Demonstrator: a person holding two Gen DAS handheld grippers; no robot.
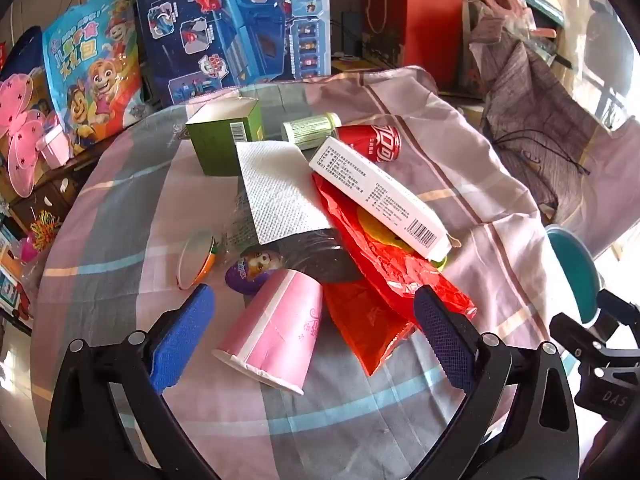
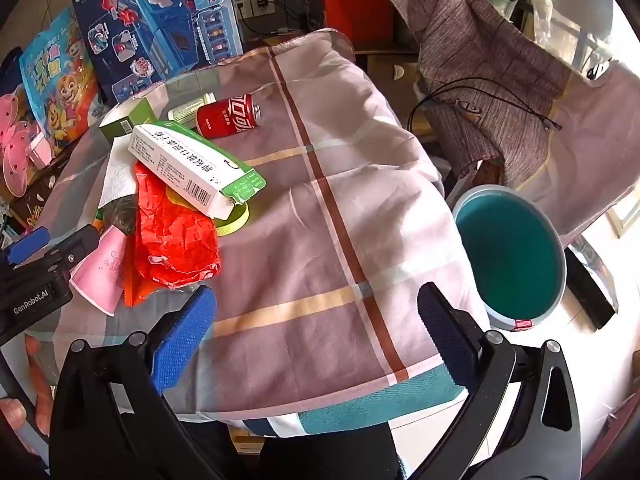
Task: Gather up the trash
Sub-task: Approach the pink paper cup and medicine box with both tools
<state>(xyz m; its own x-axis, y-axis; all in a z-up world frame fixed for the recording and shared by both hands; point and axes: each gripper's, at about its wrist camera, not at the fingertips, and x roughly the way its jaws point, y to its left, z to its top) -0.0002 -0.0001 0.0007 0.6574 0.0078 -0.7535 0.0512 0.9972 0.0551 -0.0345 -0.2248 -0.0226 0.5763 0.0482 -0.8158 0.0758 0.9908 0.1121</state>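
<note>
Both the left hand-held gripper [image 1: 314,330] and right hand-held gripper [image 2: 316,326] gape wide, empty, while the pink paper cup [image 1: 276,328] lies between the left one's fingers on the table [image 1: 120,240], teal bin [image 2: 516,256] at three o'clock.

Left claw [image 1: 316,320] spread wide, angled downward, right claw [image 2: 318,320] likewise wide apart, both holding nothing

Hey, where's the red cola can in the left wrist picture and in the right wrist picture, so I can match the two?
Left wrist view: the red cola can lies on its side above centre, behind the white carton.
Right wrist view: the red cola can lies in the upper left, behind the same white carton.
Shared landmark: the pink paper cup, on its side near the pile's front.
</note>
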